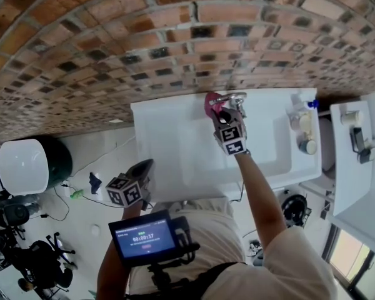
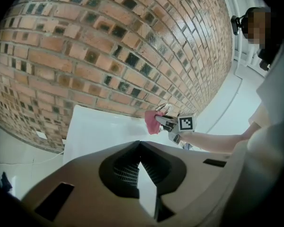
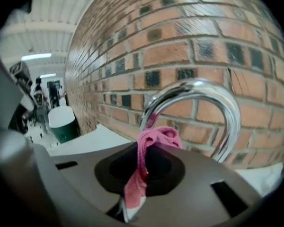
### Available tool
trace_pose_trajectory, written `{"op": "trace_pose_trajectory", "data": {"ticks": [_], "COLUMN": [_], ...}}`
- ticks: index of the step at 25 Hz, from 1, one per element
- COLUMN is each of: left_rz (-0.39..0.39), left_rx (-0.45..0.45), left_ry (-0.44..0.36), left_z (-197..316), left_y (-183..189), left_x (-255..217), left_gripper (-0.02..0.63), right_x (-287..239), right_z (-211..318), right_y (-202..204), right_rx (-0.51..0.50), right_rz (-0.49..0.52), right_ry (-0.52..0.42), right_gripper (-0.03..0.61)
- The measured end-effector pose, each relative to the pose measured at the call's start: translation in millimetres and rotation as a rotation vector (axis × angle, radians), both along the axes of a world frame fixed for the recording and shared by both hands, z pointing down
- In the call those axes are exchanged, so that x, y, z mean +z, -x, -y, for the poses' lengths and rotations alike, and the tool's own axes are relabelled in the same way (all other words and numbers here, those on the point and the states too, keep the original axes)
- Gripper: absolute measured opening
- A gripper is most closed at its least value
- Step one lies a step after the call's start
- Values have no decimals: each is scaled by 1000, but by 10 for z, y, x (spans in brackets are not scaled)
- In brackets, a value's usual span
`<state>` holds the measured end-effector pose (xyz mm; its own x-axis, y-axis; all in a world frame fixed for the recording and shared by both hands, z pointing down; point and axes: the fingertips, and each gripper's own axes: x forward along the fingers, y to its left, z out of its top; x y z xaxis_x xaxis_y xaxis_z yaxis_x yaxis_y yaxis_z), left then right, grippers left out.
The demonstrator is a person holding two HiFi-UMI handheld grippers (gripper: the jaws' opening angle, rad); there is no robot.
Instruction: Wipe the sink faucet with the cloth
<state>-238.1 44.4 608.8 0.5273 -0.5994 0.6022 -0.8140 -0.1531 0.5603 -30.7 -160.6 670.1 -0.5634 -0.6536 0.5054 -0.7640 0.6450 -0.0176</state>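
The right gripper (image 3: 140, 170) is clamped on the pink cloth (image 3: 155, 138). The cloth is a bunched strip with a paler edge low between the jaws, and its crumpled top rises against the left leg of the chrome faucet (image 3: 212, 91); it seems to touch the faucet, though the wide-angle view leaves that unsure. The faucet arches at the far edge of the white sink (image 1: 175, 139), under the brick wall (image 1: 112, 42). The left gripper (image 1: 139, 172) hangs near the person, left of the sink, with its jaws together on nothing.

Right arm reaches far, its right gripper (image 1: 220, 110) pinching the cloth (image 1: 209, 102); left gripper (image 1: 145, 166) hangs near (jaws together, empty).
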Motion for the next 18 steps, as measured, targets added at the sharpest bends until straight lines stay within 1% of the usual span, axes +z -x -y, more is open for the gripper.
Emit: {"op": "trace_pose_trajectory", "data": {"ticks": [3,5,9,15,18], "left_rz": [7,10,14,16,13], "left_rx": [-2,-5,-2,6,15], "left_ry": [0,4,4,-3,-10], "left_z": [3,-3,-7,34,58], "left_y": [-8,-11,-46,-105,-150], "left_x": [-10,-11,-12,-39,-66], "left_gripper": [-3,-3,-3,-3,-3], "right_x": [-50,-78,-160,-197,-238], "right_z": [7,3,-17,-15,10], "right_y": [-7,-10,-31,-62,-116], "right_rx": [-43,-53,-45,-24,11], "right_rz": [-155,-203,-201,-176,-142], "right_ry": [-140,-189,-228,-215,-205], "right_gripper": [40,40,40,40,40]}}
